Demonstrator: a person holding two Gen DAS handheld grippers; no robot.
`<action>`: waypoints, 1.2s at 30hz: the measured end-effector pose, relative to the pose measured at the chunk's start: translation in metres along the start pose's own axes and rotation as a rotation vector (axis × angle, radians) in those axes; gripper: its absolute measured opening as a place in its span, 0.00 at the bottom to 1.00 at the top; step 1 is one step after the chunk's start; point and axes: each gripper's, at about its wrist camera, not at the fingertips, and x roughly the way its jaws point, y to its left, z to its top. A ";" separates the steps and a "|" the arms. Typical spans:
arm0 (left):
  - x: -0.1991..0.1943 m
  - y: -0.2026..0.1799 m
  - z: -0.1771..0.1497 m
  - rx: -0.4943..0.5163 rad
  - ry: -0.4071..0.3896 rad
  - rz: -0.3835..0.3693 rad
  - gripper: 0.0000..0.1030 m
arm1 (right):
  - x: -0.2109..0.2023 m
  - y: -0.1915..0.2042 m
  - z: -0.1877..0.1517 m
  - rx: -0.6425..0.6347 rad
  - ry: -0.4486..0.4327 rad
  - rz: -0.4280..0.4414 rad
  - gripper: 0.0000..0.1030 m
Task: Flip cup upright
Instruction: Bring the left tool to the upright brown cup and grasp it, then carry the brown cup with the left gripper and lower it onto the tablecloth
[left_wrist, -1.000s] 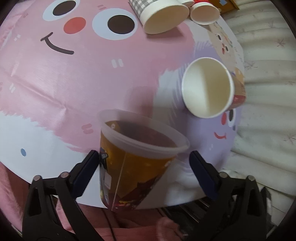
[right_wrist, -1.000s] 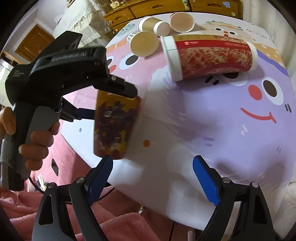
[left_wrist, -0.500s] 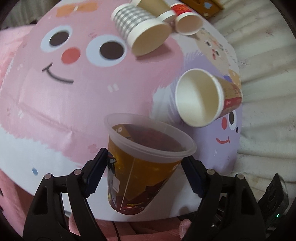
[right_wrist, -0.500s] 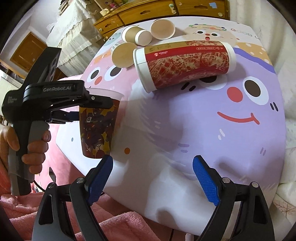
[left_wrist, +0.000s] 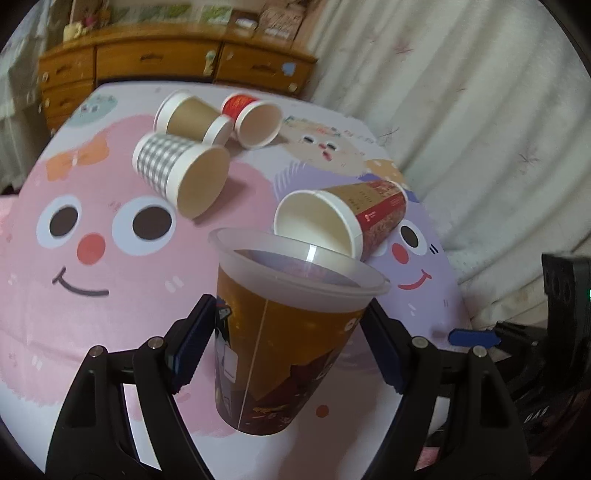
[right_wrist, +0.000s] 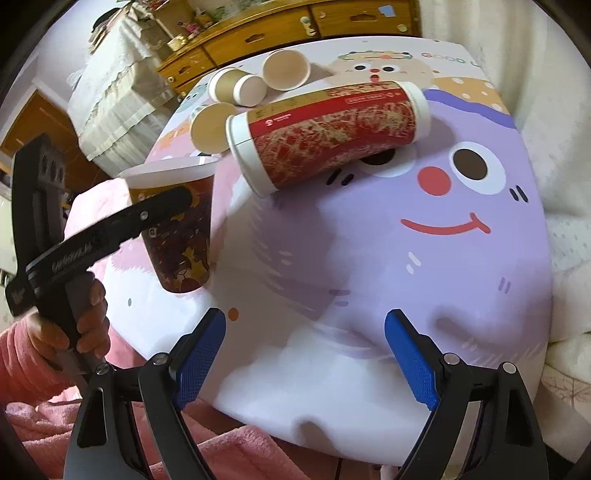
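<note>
My left gripper (left_wrist: 286, 349) is shut on a clear plastic cup with an orange and dark red printed sleeve (left_wrist: 280, 347). The cup is nearly upright, mouth up, with its base close to the table near the front edge. In the right wrist view the same cup (right_wrist: 177, 229) shows at the left with the left gripper's finger across it. My right gripper (right_wrist: 304, 354) is open and empty, low over the front of the table.
A tall red paper cup (right_wrist: 328, 134) lies on its side mid-table, also in the left wrist view (left_wrist: 343, 218). A checked cup (left_wrist: 177, 173), a brown cup (left_wrist: 188, 118) and a small red cup (left_wrist: 255, 120) lie further back. A wooden dresser (left_wrist: 166, 62) stands behind.
The left gripper has tilted the cup from leaning to nearly upright and lowered it toward the table. The right gripper has stayed open and moved only slightly.
</note>
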 end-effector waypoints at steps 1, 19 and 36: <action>-0.001 -0.002 -0.002 0.022 -0.009 0.014 0.74 | 0.001 0.001 0.000 0.005 -0.005 -0.005 0.87; -0.012 0.001 -0.008 0.040 -0.148 0.015 0.73 | 0.011 0.022 -0.012 0.001 0.002 -0.025 0.87; -0.033 -0.008 -0.043 0.164 -0.130 -0.010 0.74 | 0.013 0.015 -0.019 0.101 -0.031 -0.069 0.87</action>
